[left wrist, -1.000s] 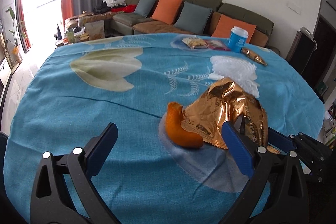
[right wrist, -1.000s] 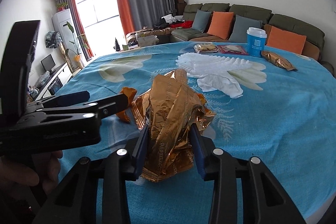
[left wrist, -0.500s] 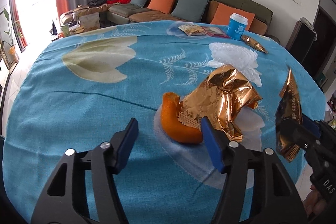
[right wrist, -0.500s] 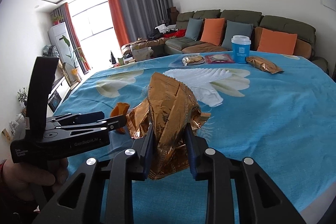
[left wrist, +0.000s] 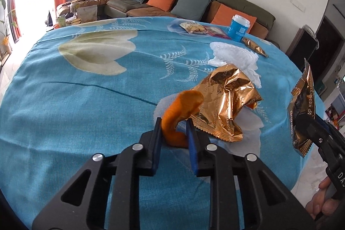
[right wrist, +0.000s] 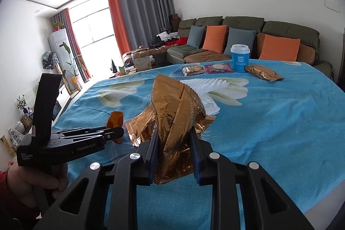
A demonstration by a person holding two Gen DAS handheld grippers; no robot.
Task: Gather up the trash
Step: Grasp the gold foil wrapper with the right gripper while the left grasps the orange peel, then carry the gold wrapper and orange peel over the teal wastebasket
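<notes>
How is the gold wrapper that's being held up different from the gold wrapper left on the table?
The held wrapper hangs clear of the cloth, pinched upright by the right gripper; the second wrapper lies crumpled on the blue tablecloth, held by nothing. The held one looks folded narrow, the other puffed open. Both are shiny gold foil.

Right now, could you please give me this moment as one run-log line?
left gripper: shut on peel | right gripper: shut on wrapper, lifted | second wrapper: on table beside peel

Both wrist cams sit low and close over the worktop (left wrist: 75, 100), facing the sofa (right wrist: 248, 36); both catch the blue cup (left wrist: 238, 28).
</notes>
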